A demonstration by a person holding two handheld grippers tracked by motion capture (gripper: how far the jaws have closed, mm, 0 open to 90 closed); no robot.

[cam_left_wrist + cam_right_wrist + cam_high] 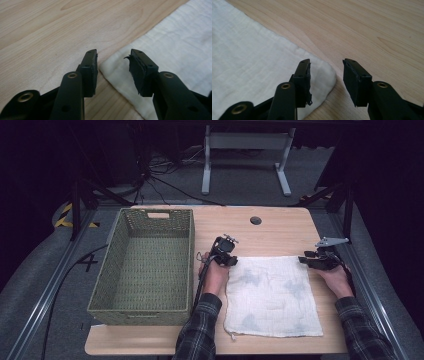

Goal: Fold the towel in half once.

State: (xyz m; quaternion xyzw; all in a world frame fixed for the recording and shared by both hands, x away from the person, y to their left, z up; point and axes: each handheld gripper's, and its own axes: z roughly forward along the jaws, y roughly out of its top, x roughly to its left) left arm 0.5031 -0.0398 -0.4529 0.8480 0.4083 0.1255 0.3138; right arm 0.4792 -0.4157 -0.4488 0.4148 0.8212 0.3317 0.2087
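A white cloth point(272, 295) with faint blue patches lies spread flat on the wooden table point(280, 230). My left gripper point(231, 260) hovers at the cloth's far left corner, jaws open. In the left gripper view the cloth point(175, 50) has its corner just under the gap of the left gripper point(113, 56), and no pad presses on it. My right gripper point(306, 261) stands at the far right corner, also open. In the right gripper view the rounded corner of the cloth point(249, 62) lies below the right gripper point(326, 66), free of both pads.
A green woven basket point(140, 312) with nothing in it stands on the left part of the table, close beside the left hand. A dark round cable hole point(256, 220) sits near the table's far edge. Bare wood stretches beyond the cloth.
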